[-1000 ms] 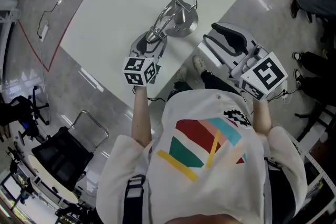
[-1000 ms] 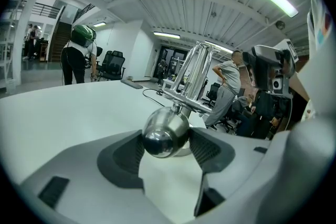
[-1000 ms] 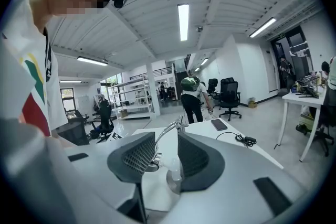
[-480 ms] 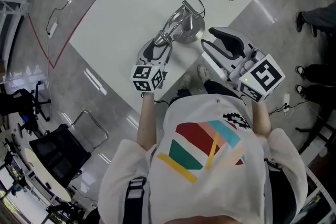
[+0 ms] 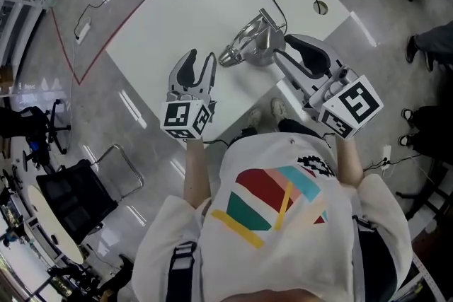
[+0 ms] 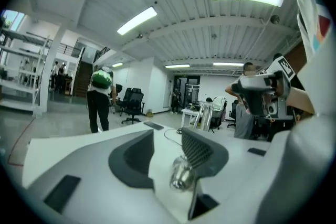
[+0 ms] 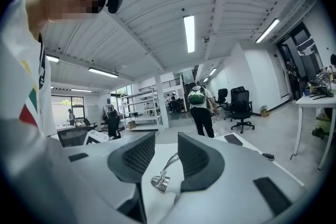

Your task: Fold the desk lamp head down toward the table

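Table (image 5: 180,18) white, silver lamp (image 5: 245,49) near edge, floor (image 5: 92,125) grey

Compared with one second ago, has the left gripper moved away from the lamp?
Yes. The left gripper has backed off the desk lamp head, toward the near edge of the table. Its jaws have just been closing, with nothing between them.

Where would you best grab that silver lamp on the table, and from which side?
Probably the thin arm just behind the head. The lamp lies folded low, head toward the table's near edge, so come from that edge with jaws either side of the arm. The round base looks too wide.
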Motion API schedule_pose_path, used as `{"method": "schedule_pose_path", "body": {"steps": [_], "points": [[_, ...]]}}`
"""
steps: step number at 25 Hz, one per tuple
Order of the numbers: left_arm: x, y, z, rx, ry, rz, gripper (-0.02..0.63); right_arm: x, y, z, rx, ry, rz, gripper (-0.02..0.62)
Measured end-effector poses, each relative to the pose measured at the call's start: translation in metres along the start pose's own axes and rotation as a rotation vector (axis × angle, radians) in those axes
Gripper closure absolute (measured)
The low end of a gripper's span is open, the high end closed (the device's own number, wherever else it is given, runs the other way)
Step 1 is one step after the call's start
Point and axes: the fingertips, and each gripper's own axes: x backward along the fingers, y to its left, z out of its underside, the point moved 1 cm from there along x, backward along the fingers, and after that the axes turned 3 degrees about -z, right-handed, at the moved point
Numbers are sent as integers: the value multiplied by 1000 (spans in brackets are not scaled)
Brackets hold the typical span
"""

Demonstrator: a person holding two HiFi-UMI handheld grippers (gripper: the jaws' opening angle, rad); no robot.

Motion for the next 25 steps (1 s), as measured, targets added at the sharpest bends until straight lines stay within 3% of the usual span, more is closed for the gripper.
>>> {"method": "schedule_pose_path", "body": {"steps": [2, 3, 8, 11, 15, 25], "points": [[3, -7, -35, -53, -61, -40, 527, -3, -2, -11, 20, -37, 7, 460], [4, -11, -49, -64, -87, -61, 563, -4, -3, -17, 25, -61, 14, 460], [16, -31, -102, -5, -210, -148, 563, -8, -2, -35, -22, -180, 17, 460], [22, -43, -117, -21, -274, -170, 563, -10, 3, -30, 0, -162, -11, 460], [24, -53, -128, -67, -283, -150, 563, -13, 7, -26, 26, -144, -20, 462], [25, -57, -131, -61, -292, -147, 563, -12, 4, -22, 29, -116, -23, 462]]}}
